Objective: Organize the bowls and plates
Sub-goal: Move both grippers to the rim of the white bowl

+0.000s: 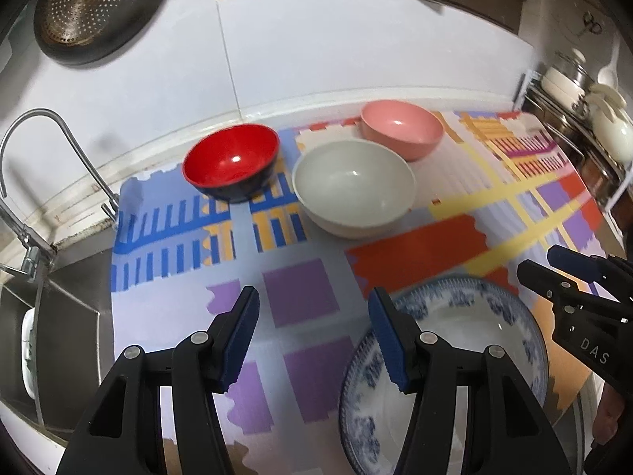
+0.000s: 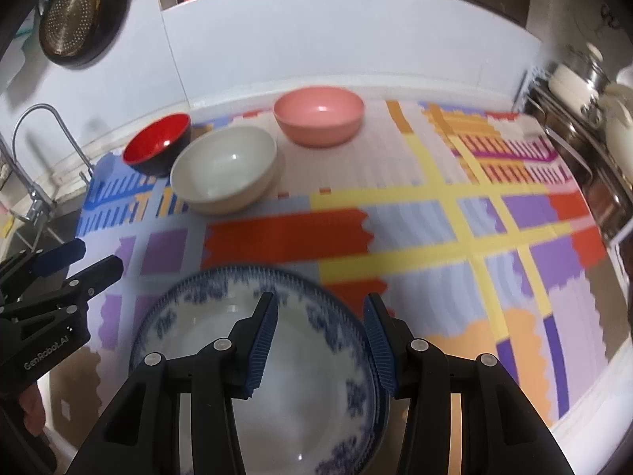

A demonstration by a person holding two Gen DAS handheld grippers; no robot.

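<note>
Plate (image 2: 308,376), blue-patterned, sits at mat (image 2: 435,206) front edge; looks ceramic, so prob stiff, slick, breakable: best pinched at rim. Right claw (image 2: 320,340) is wide apart, straddling plate's right rim, gripping nothing. Left claw (image 1: 312,336) also wide, empty, just left of plate. Red bowl (image 1: 231,162), grey bowl (image 1: 354,186), pink bowl (image 1: 401,128) cluster beyond plate.

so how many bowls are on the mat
3: a red bowl at the back left near the faucet, a white bowl in the middle, and a pink bowl behind it to the right.
</note>
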